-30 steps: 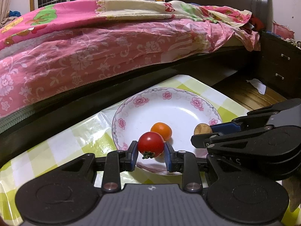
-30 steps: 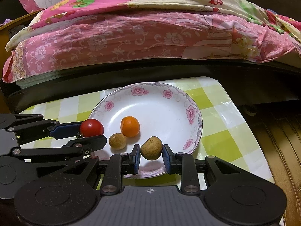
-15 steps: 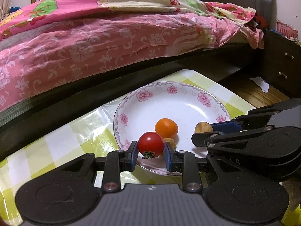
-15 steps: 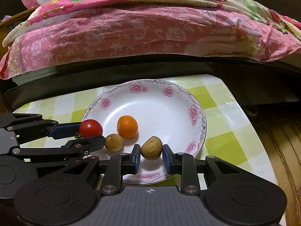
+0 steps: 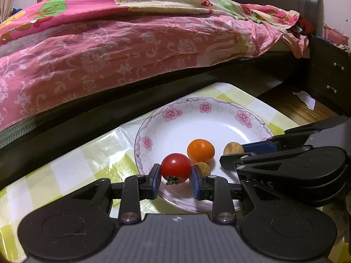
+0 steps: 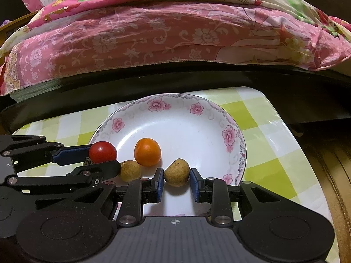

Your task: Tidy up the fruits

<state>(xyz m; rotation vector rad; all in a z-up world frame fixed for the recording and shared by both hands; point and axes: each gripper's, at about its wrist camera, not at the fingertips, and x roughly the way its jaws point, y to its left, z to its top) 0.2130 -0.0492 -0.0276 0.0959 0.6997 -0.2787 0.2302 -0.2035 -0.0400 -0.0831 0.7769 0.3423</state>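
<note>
Left tool (image 5: 176, 179) clamping red tomato (image 5: 176, 167), hanging just above near rim of plate (image 5: 153, 129). Right tool (image 6: 176, 183) pinching brown fruit (image 6: 176, 172), hovering over plate's near-right part. Both loads sitting directly above plate, orange fruit (image 6: 147, 151) and second brown fruit (image 6: 129, 171) lying between them. Releasing straight down looking sufficient.

On the flowered plate (image 6: 228, 134) lie an orange fruit (image 6: 147, 152) and a brown one (image 6: 129, 171) (touching); a red tomato (image 5: 176, 168) and another brown fruit (image 6: 176, 172) hang clamped above its near rim.
</note>
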